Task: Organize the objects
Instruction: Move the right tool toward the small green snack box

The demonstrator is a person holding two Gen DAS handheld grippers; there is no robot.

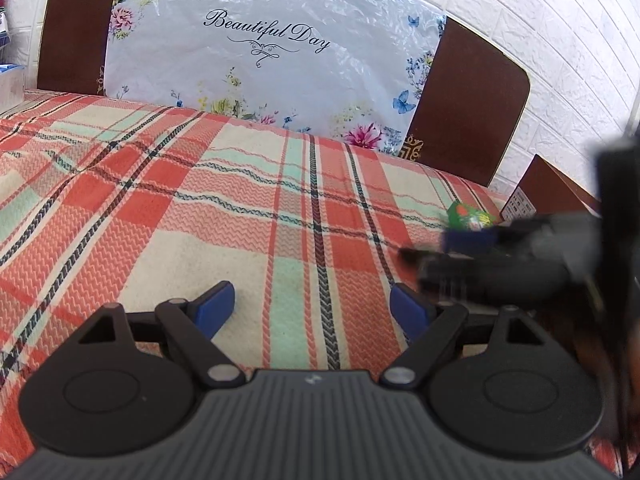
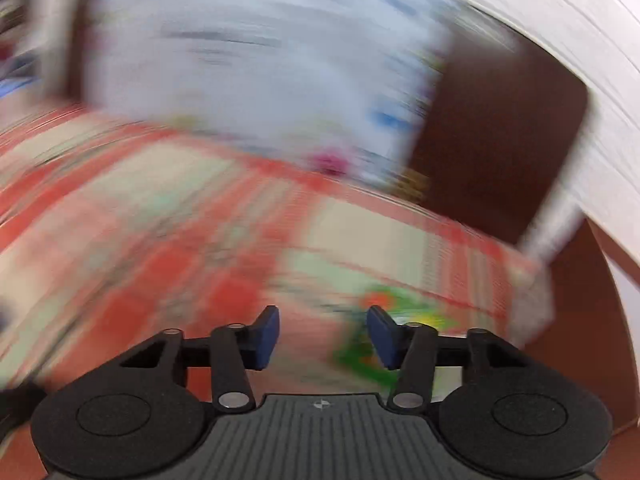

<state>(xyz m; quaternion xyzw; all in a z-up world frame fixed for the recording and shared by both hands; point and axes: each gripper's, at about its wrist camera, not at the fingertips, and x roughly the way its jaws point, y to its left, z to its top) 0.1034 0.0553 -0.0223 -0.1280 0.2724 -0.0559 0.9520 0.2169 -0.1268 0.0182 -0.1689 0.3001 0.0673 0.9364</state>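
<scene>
Left gripper [image 1: 312, 308] low over plaid tablecloth [image 1: 160, 200], fingers spread wide, nothing between them. Right gripper [image 2: 322, 338] blurred in its own view, fingers apart with clear gap, holding nothing; in left view it shows as dark smear at right edge. Green packet [image 1: 468, 216] lies on cloth at right of left frame, just behind that smear – in right view, green blur at lower centre-right, beside right fingertip. Floral "Beautiful Day" bag [image 1: 272, 52] stands against brown chair [image 1: 468, 108] at top of frame.

Plaid-covered table [image 1: 200, 184] fills the view. One small green packet [image 1: 468, 214] lies near its far right edge.
</scene>
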